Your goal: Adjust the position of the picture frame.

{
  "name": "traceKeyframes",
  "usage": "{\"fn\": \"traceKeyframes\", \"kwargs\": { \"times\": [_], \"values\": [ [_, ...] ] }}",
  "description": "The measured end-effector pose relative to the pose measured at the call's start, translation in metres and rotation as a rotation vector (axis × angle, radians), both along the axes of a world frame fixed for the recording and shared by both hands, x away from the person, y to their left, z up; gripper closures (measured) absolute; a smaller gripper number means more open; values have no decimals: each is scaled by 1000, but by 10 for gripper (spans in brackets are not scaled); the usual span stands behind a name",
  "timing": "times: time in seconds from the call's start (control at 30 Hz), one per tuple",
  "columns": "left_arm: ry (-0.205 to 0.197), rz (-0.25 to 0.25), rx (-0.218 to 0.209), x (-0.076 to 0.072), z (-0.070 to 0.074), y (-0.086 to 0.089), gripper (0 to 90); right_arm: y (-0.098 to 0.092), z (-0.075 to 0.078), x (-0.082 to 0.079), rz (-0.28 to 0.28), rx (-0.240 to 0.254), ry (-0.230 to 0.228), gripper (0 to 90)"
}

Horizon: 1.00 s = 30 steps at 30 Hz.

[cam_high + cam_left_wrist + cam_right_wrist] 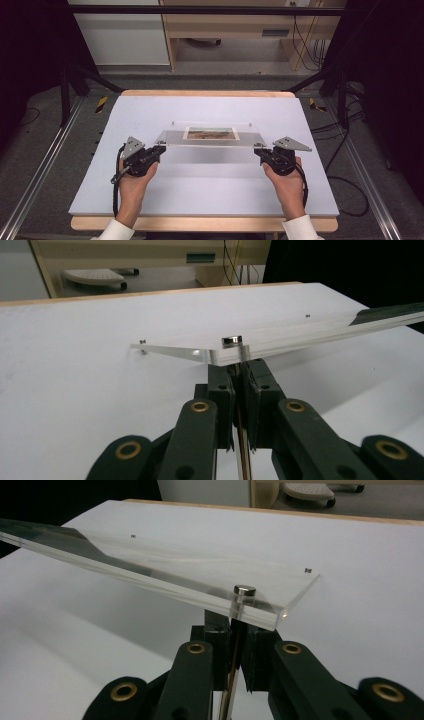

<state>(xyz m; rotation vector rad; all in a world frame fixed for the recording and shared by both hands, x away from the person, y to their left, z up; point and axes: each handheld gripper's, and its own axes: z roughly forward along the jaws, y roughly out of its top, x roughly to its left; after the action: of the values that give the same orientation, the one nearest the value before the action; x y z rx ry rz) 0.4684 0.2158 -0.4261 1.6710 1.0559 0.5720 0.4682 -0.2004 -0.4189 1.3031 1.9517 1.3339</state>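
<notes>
Nearest the camera: your two forearms in white sleeves, one hand on each gripper.

- Left gripper [159,148], one: at 9 o'clock of the frame. Its jaws are closed together under the near left corner of the acrylic photo frame [210,136]; in the left gripper view [239,371] they meet just beneath the corner's metal stud [231,341]. Whether the pads pinch anything of the frame, you cannot tell.
- Right gripper [260,150], one: at 3 o'clock of the frame, jaws likewise closed together below the near right corner; the right gripper view [239,625] shows them right under another stud [244,591].
- Acrylic photo frame, one: clear slab at the table's centre, near edge raised at your grippers, far edge lower. One landscape photo [210,133] inside.
- White table top [150,200], one: bare around the frame.
- Beyond, at 12 o'clock: a wooden desk [225,25], a white cabinet [120,35], hanging cables [305,40].
- At 3 o'clock, off the table: loose black cables [345,185] on the floor.
</notes>
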Motion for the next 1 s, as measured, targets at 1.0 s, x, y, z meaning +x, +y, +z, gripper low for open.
{"fn": "traceKeyframes", "kwargs": {
  "times": [1.0],
  "values": [
    [86,20,121,-18,-42,-8,834,-1,-42,-13,35,-65,129,846]
  ]
}}
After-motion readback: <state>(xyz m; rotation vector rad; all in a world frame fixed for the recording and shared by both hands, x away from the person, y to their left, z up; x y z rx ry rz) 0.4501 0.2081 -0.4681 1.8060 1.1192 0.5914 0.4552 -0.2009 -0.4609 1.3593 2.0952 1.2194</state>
